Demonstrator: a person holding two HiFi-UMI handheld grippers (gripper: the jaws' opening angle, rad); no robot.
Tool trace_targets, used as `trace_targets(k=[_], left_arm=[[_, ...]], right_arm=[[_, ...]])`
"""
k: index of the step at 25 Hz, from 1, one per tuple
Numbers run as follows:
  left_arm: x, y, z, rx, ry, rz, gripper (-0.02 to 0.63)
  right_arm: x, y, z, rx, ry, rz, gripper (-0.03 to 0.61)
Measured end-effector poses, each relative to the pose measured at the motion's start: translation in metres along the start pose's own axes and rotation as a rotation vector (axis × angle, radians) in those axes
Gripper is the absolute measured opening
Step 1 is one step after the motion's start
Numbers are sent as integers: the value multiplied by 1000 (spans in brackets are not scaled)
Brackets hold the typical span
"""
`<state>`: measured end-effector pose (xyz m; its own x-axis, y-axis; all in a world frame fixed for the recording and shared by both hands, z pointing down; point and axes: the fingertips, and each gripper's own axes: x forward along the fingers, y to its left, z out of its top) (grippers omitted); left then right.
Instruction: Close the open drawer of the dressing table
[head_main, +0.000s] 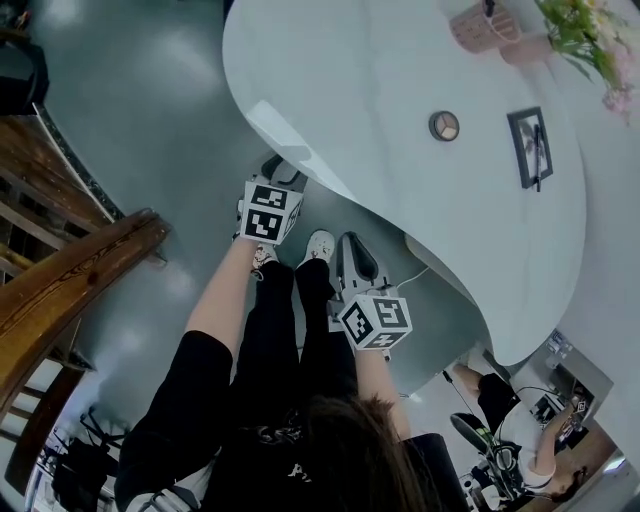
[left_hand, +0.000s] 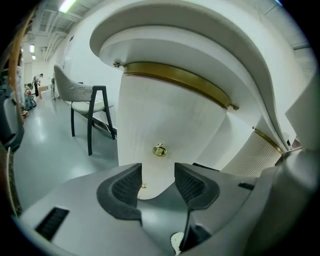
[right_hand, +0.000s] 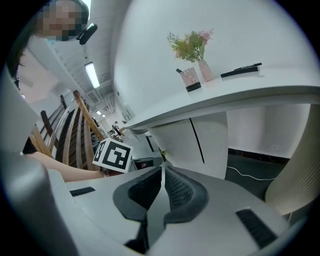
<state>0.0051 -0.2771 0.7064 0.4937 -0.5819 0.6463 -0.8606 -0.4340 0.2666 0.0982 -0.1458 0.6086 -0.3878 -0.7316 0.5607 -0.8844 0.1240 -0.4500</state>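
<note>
One dressing table (head_main: 380, 150); left gripper (left_hand: 157, 172); right gripper (right_hand: 163, 175)

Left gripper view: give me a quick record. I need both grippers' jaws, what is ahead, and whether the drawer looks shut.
left gripper: jaws apart, nothing between them
ahead: brass knob on the white fluted front, clear of the jaws
closure: no open gap seen at the front; cannot tell if it is fully shut
right gripper: jaws together, empty
side: chair at left

Glossy grey floor (head_main: 150, 120), wooden banister (head_main: 70, 280)
</note>
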Motion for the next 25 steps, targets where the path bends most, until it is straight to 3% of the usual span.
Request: trace_targets(k=[5, 10, 17, 25], left_arm=[[-54, -21, 3, -40, -17, 24, 198], [-116, -57, 25, -83, -88, 27, 198], [-184, -101, 53, -41, -158, 17, 198], [-234, -144, 110, 37, -266, -19, 178]], right_arm=[[-23, 11, 7, -22, -4, 18, 28], [-51, 11, 21, -52, -22, 2, 28], [-87, 21, 56, -109, -59, 41, 28], [-106, 35, 105, -199, -97, 102, 28]])
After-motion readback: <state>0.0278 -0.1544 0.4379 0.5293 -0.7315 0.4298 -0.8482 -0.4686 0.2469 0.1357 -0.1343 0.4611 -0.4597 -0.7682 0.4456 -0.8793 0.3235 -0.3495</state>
